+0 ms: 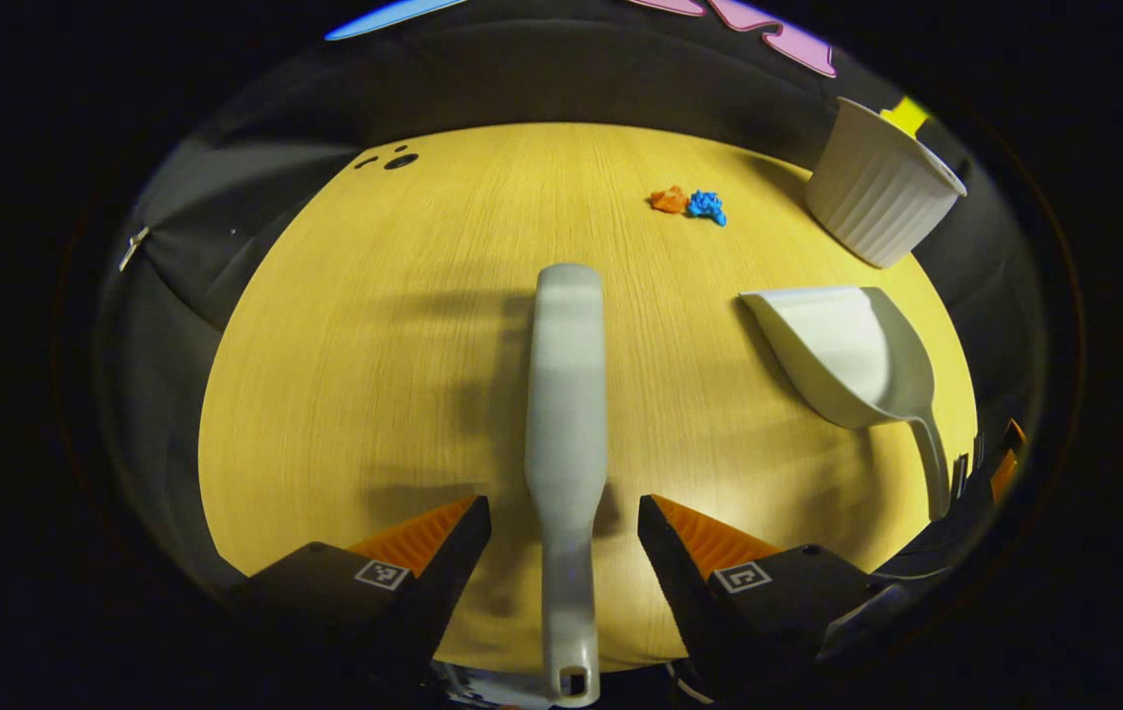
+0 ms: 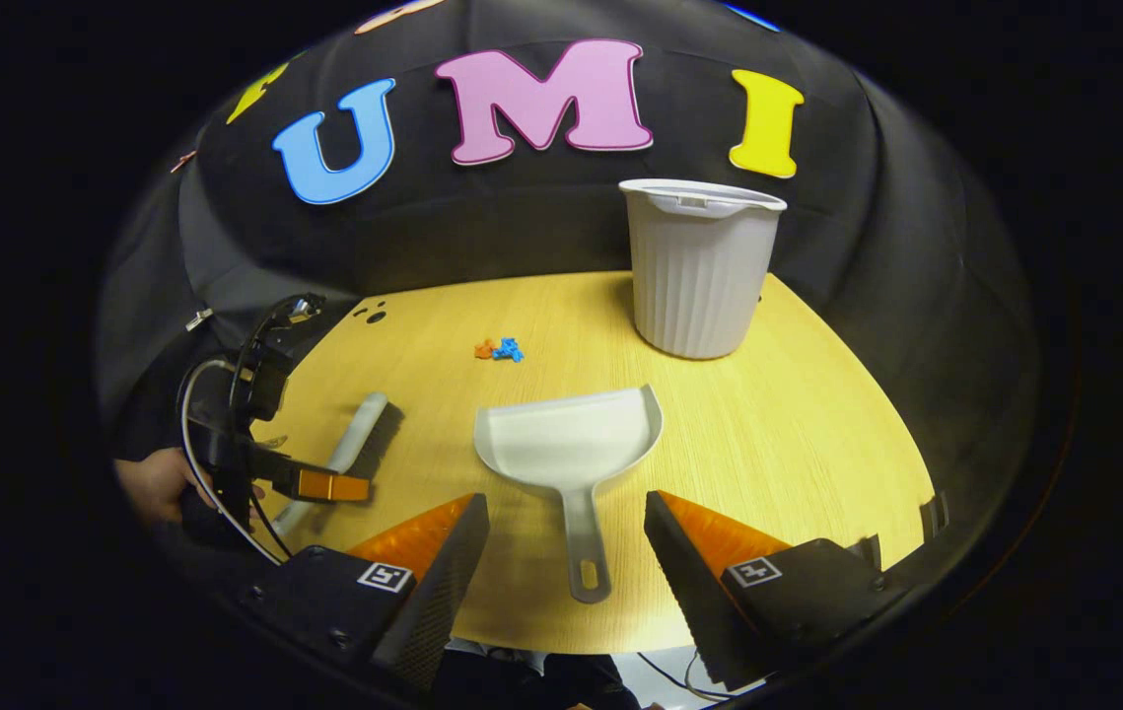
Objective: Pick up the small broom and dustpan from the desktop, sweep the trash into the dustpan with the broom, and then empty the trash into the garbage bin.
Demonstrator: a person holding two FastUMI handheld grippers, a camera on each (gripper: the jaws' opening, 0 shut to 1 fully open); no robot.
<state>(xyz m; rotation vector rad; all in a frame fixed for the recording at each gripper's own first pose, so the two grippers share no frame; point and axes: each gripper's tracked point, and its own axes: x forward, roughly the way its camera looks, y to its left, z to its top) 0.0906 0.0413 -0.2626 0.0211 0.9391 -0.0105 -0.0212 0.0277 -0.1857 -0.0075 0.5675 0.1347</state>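
Observation:
The small pale broom (image 1: 566, 394) lies flat on the yellow wooden desktop (image 1: 374, 345), its handle running back between the fingers of my open left gripper (image 1: 564, 518), which do not touch it. The white dustpan (image 2: 571, 439) lies to its right, mouth facing the far side, and its handle (image 2: 586, 552) points between the fingers of my open right gripper (image 2: 566, 518). Two bits of trash, one orange (image 1: 668, 199) and one blue (image 1: 707, 206), sit together farther out. In the right gripper view the left gripper (image 2: 319, 483), held by a hand, is at the broom (image 2: 359, 434).
A white ribbed garbage bin (image 2: 699, 266) stands upright at the desk's far right, beyond the dustpan. Small dark holes (image 1: 393, 160) mark the desktop's far left. Black cloth walls surround the desk. The desk's near edge runs just under both grippers.

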